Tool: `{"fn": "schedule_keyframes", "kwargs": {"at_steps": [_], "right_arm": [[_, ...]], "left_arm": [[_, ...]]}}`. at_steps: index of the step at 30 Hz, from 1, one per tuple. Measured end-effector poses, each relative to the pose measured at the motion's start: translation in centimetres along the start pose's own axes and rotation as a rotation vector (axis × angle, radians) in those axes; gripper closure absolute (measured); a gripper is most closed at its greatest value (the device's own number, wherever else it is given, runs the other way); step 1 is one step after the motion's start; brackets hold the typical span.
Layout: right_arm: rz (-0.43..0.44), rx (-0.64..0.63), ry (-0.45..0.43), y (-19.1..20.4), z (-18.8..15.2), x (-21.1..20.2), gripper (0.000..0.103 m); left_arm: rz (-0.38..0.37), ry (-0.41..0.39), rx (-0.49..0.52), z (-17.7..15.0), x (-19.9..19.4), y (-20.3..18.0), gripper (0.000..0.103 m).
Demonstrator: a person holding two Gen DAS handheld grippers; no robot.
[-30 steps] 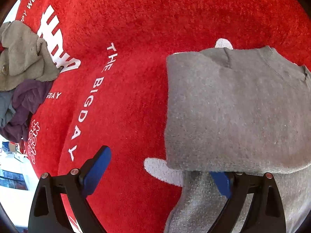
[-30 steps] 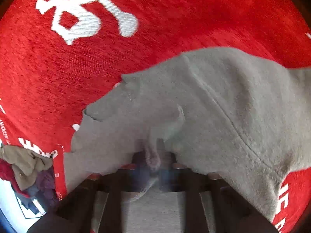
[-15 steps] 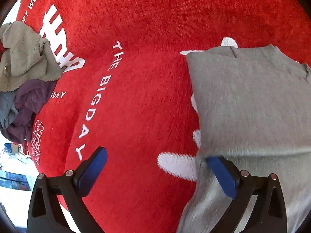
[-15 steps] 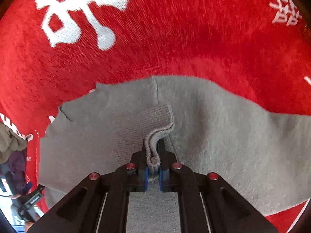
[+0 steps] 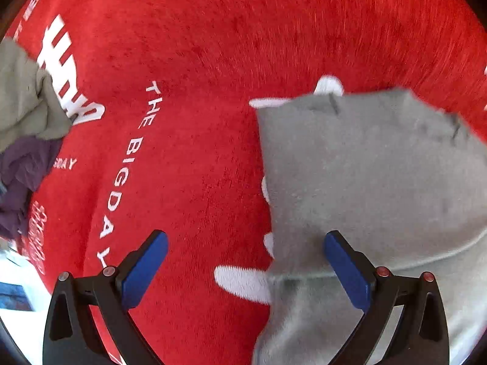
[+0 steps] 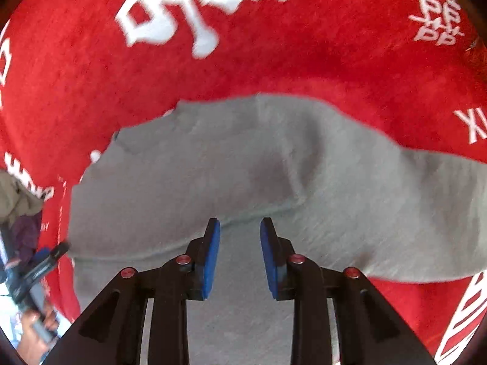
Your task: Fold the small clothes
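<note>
A small grey sweatshirt [image 5: 371, 176] lies folded over itself on a red cloth [image 5: 213, 45] with white lettering. It also fills the middle of the right wrist view [image 6: 243, 164]. My left gripper [image 5: 243, 258] is wide open and empty, straddling the garment's left edge; its right finger [image 5: 347, 270] is over the grey fabric. My right gripper [image 6: 239, 243] is open with a small gap and holds nothing, just above the folded edge.
A heap of other clothes, olive [image 5: 27, 97] and dark purple [image 5: 21, 176], lies at the left edge of the red cloth. It also shows at far left in the right wrist view [image 6: 18, 203], above the left gripper's handle [image 6: 36, 270].
My right gripper was shut on a grey cuff and laid it onto the garment; now it has opened and let go. My left gripper stayed open and shifted slightly at the garment's left edge.
</note>
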State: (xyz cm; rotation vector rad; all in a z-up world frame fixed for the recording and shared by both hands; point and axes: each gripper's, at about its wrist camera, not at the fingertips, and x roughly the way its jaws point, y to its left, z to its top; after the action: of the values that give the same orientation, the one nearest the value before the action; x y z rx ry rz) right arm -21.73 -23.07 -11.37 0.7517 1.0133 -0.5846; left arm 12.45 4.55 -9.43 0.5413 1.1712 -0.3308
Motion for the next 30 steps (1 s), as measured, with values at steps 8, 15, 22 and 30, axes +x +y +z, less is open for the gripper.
{"fn": "schedule_keyframes", "kwargs": {"at_steps": [8, 15, 22, 30], "right_arm": [[0.091, 0.108, 0.061, -3.5, -3.3, -2.3, 0.073], [0.122, 0.469, -0.030, -15.0, -6.8, -7.1, 0.046], [0.052, 0.753, -0.180, -26.4, -10.8, -12.4, 0.046], [0.117, 0.895, -0.357, -34.2, -12.2, -13.9, 0.046]], "left_arm": [[0.045, 0.004, 0.073, -1.0, -1.2, 1.5, 0.000], [-0.111, -0.010, 0.205, -1.7, -6.6, -6.8, 0.000], [-0.308, -0.010, 0.337, -2.8, -10.8, -21.8, 0.000], [-0.318, -0.067, 0.414, -2.4, -12.0, -34.4, 0.000]]}}
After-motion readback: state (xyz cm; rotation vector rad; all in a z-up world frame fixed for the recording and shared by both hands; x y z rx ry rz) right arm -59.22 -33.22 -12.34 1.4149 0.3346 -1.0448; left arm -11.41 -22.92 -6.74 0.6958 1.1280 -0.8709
